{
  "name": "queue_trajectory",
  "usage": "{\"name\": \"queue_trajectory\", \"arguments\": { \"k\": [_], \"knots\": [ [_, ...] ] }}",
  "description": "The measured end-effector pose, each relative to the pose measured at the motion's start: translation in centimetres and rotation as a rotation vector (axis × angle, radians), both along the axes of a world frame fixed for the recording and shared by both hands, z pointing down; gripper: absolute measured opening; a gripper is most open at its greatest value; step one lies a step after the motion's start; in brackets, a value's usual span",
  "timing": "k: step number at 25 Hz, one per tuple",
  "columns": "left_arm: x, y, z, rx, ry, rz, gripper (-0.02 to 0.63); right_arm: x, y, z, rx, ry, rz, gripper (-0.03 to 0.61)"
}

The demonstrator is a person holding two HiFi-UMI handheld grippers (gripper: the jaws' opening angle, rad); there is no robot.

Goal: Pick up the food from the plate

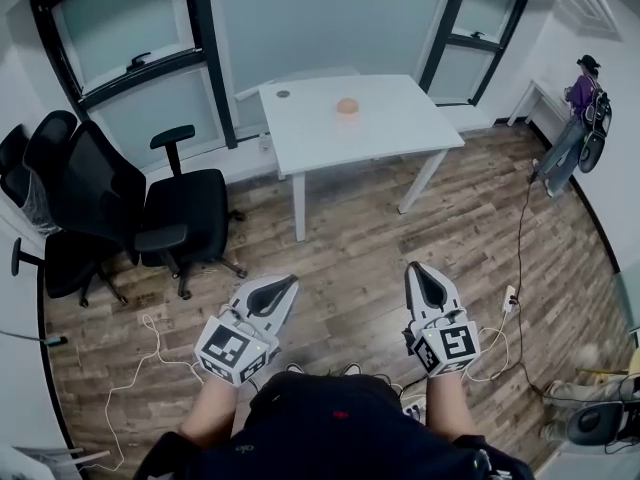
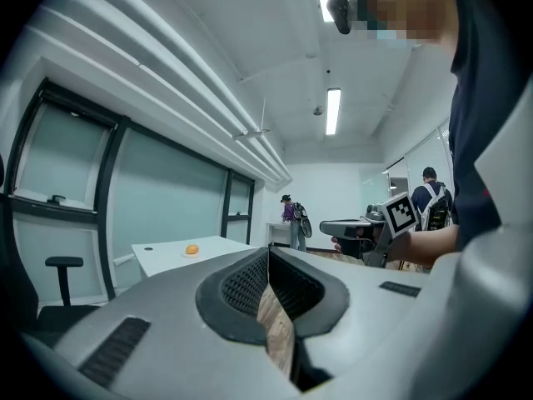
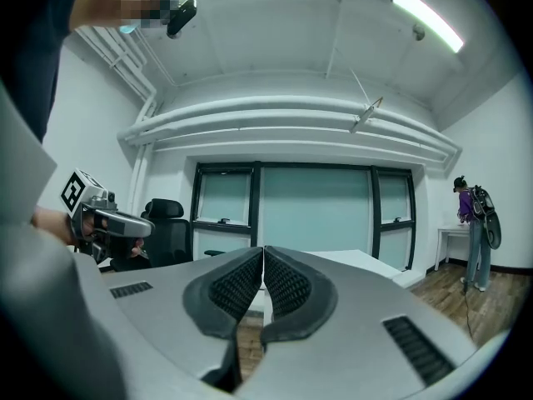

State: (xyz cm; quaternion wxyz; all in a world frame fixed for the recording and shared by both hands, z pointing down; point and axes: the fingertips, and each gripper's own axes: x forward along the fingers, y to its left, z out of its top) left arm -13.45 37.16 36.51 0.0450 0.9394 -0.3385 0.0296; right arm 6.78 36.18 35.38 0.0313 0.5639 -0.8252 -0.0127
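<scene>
Fingers closed, food far ahead, on tbl

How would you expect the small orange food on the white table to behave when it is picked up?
The orange food looks small and rounded, so it is probably light and might roll if nudged on the flat white table. It is too far off to judge softness or slipperiness; a gentle grip seems wise.

food: too small to identify | left chair: cut by edge
</scene>
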Motion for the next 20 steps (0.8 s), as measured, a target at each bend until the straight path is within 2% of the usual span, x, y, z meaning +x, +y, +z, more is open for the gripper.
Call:
{"name": "queue_trajectory", "arguments": {
  "k": [6,10,15,20],
  "knots": [
    [-2.6,-0.6,2.2,-0.043,0.005,-0.005,0.023,-3.0,-0.3,2.3,-0.052,0.007,-0.015,0.025],
    [-3.1,-1.8,3.0,-0.065,0.008,-0.01,0.023,-3.5,-2.1,3.1,-0.084,0.005,-0.024,0.025],
    [-4.6,-5.1,4.1,-0.085,-0.012,-0.04,0.023,-4.9,-6.5,4.5,-0.098,-0.034,-0.052,0.025],
    [-3.2,-9.9,4.4,-0.057,-0.08,-0.052,0.023,-4.6,-11.8,5.4,-0.103,-0.036,-0.097,0.025]
  ]
}}
